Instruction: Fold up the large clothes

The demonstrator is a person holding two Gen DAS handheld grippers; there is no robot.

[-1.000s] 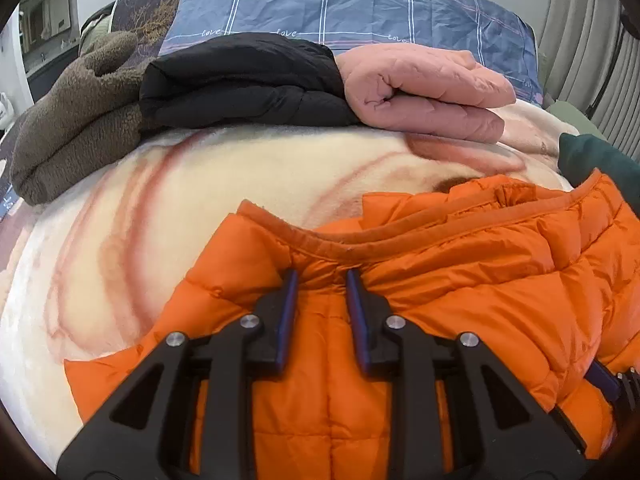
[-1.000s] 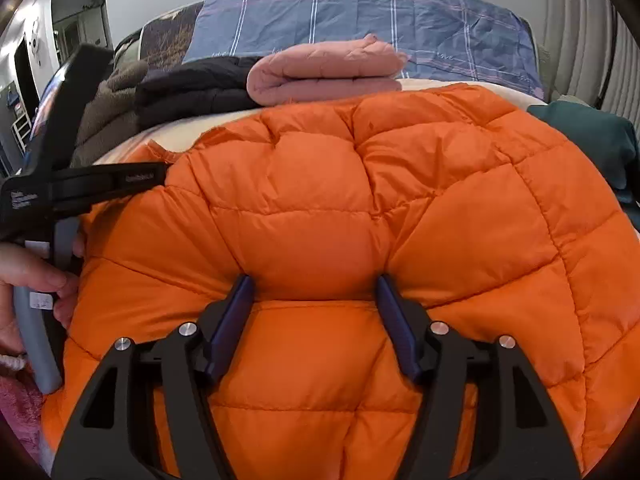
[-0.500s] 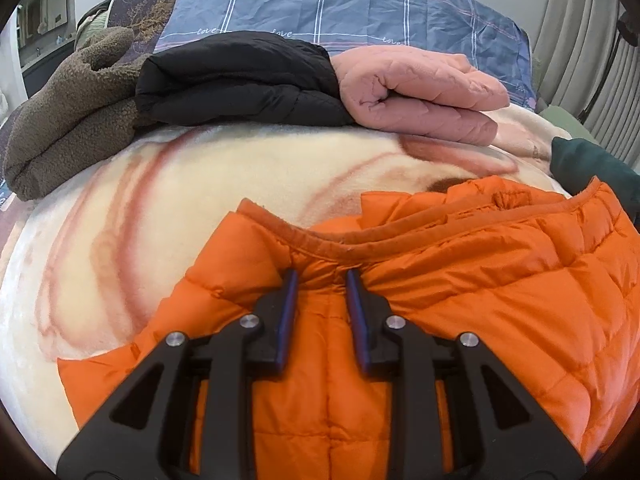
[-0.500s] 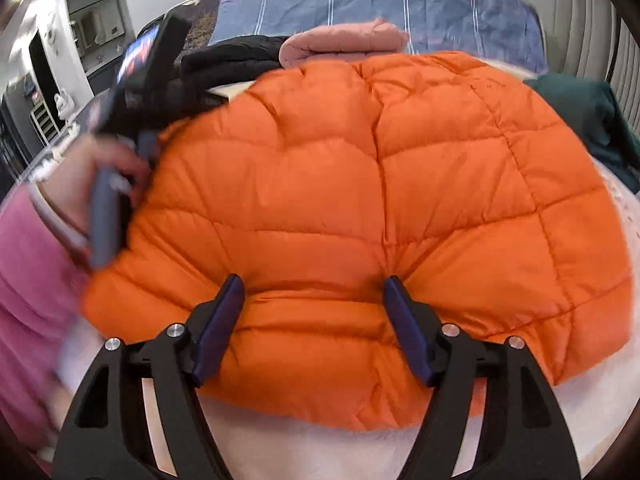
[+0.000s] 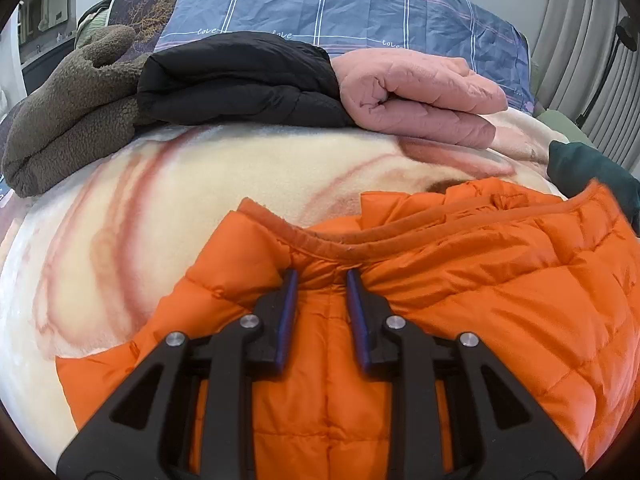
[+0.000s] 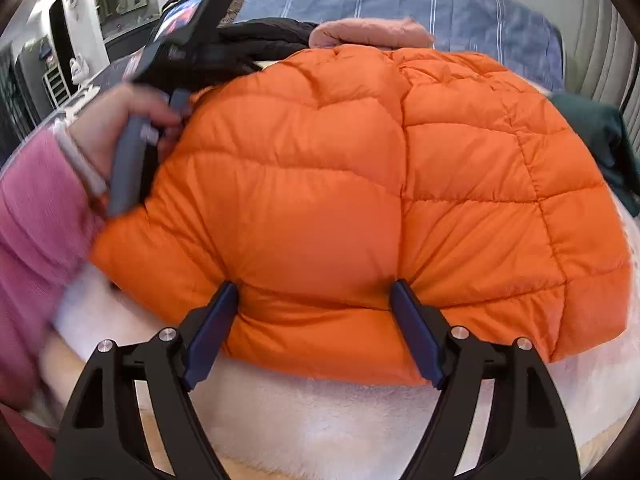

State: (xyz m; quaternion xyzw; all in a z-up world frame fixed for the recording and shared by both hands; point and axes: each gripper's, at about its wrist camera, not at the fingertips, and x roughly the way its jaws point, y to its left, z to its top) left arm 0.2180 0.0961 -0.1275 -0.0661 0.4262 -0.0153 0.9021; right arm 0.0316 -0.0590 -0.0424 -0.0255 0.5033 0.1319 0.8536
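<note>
We see a cream blanket (image 5: 200,184) covering the bed, with folded clothes stacked along its far edge. An orange puffer jacket (image 6: 360,184) lies on it, doubled over. Our left gripper (image 5: 322,312) pinches the jacket by its collar. Our right gripper (image 6: 314,328) is opening, a puffy fold between its jaws. We judge one fold just laid; next, the right must regrip an edge for another fold.

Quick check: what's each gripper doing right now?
Left gripper: shut on the orange jacket near its collar.
Right gripper: jaws opening, jacket edge between them.
</note>
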